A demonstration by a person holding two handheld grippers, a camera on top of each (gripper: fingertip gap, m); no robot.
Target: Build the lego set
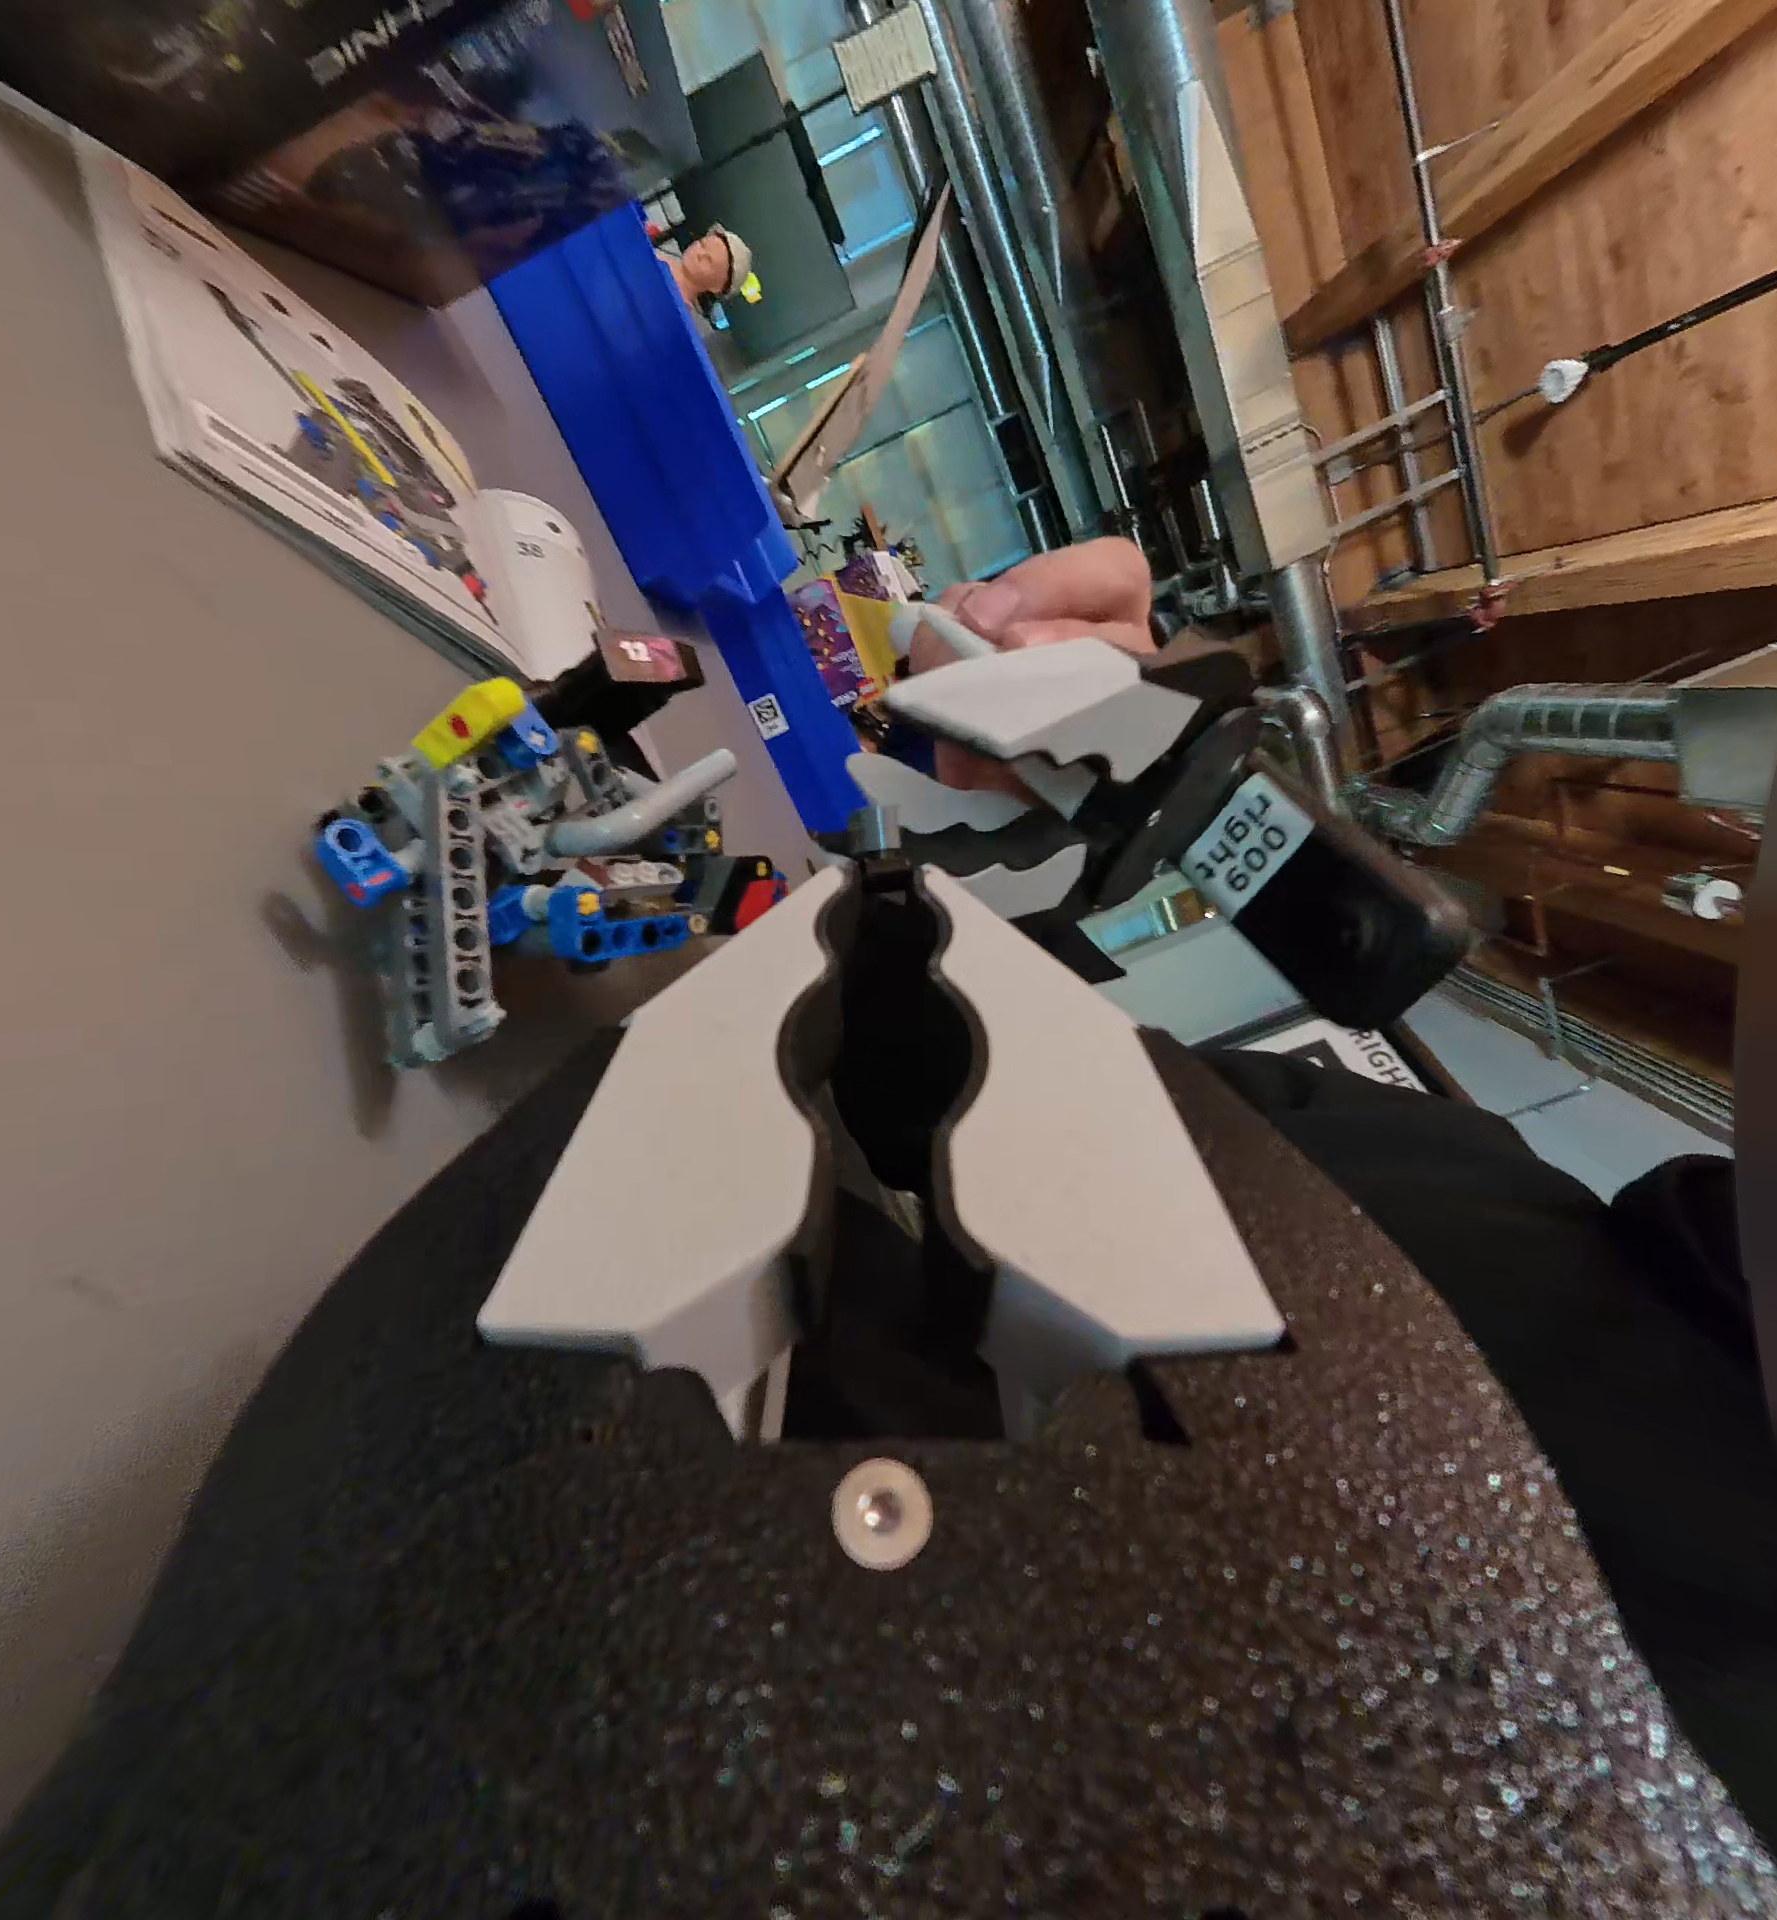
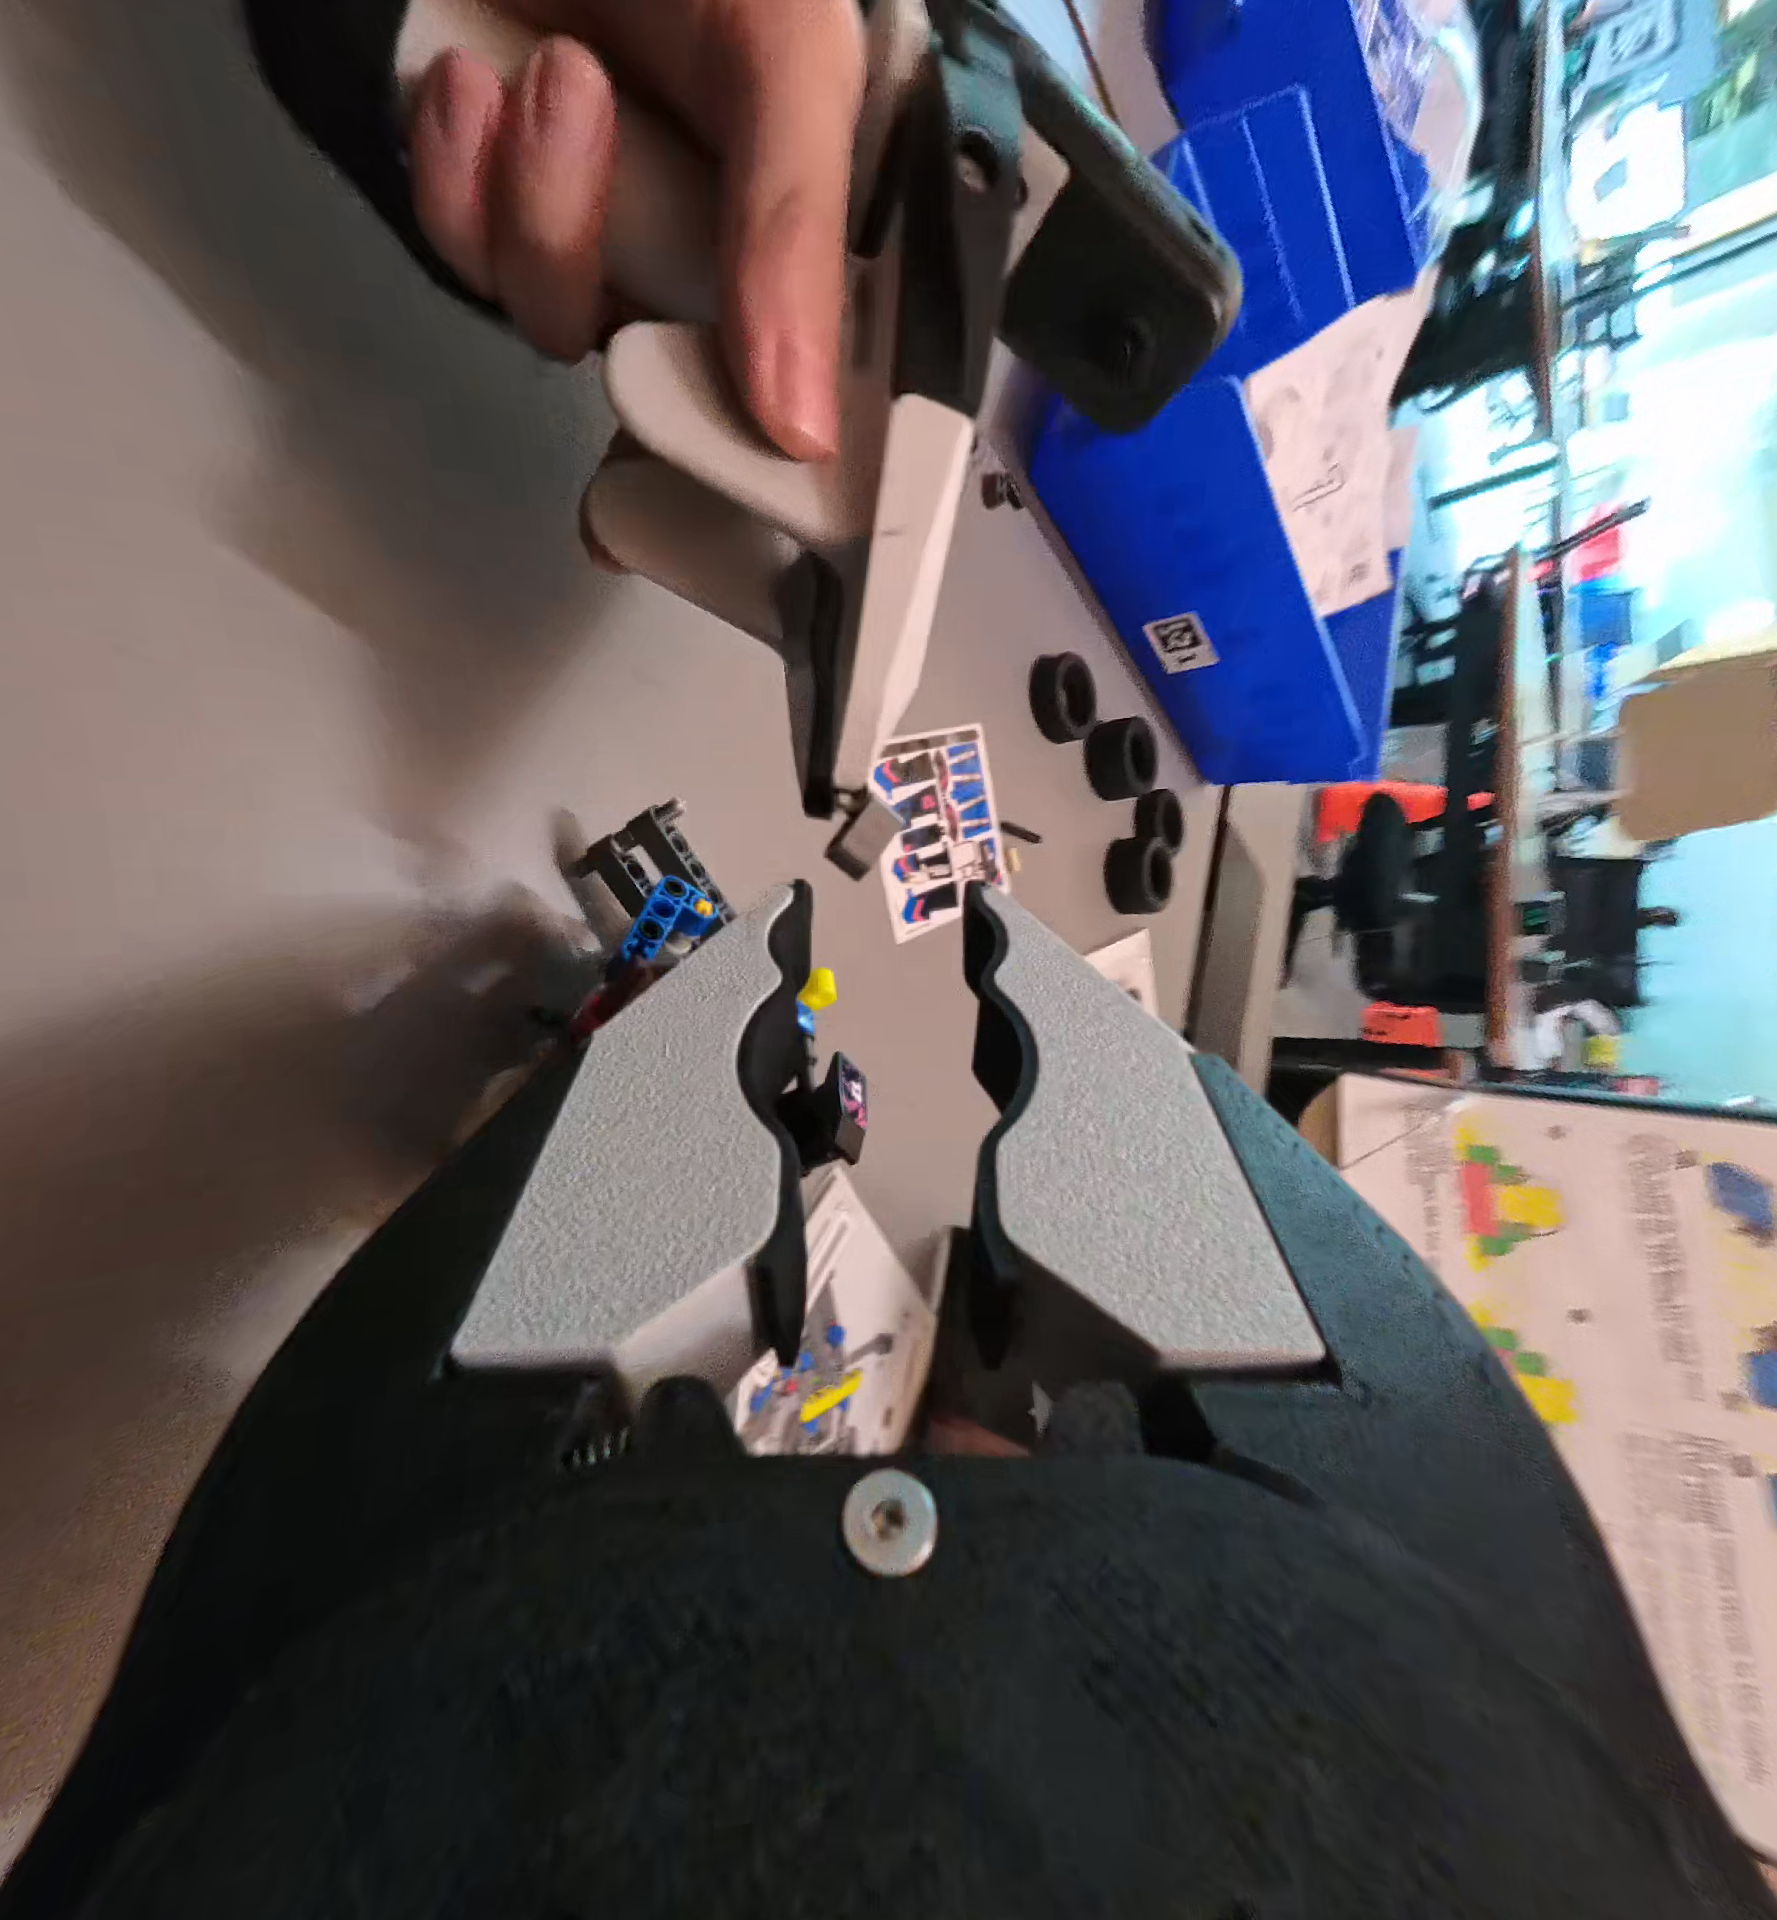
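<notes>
The left gripper (image 1: 886, 883) has its jaws nearly together, pinching a small black pin that carries a grey bushing (image 1: 873, 831) at its tip, just beside the right gripper's fingers (image 1: 977, 810). The right gripper (image 2: 884, 904) stands open and holds nothing, with the grey table (image 2: 240, 623) showing between its pads. A half-built blue and grey brick model (image 1: 489, 831) lies to the left, and four black tyres (image 2: 1123, 790) and a sticker sheet (image 2: 941, 831) lie farther off beside a blue bin (image 2: 1206, 540). To my eye, steady, square alignment matters with so small a piece.
</notes>
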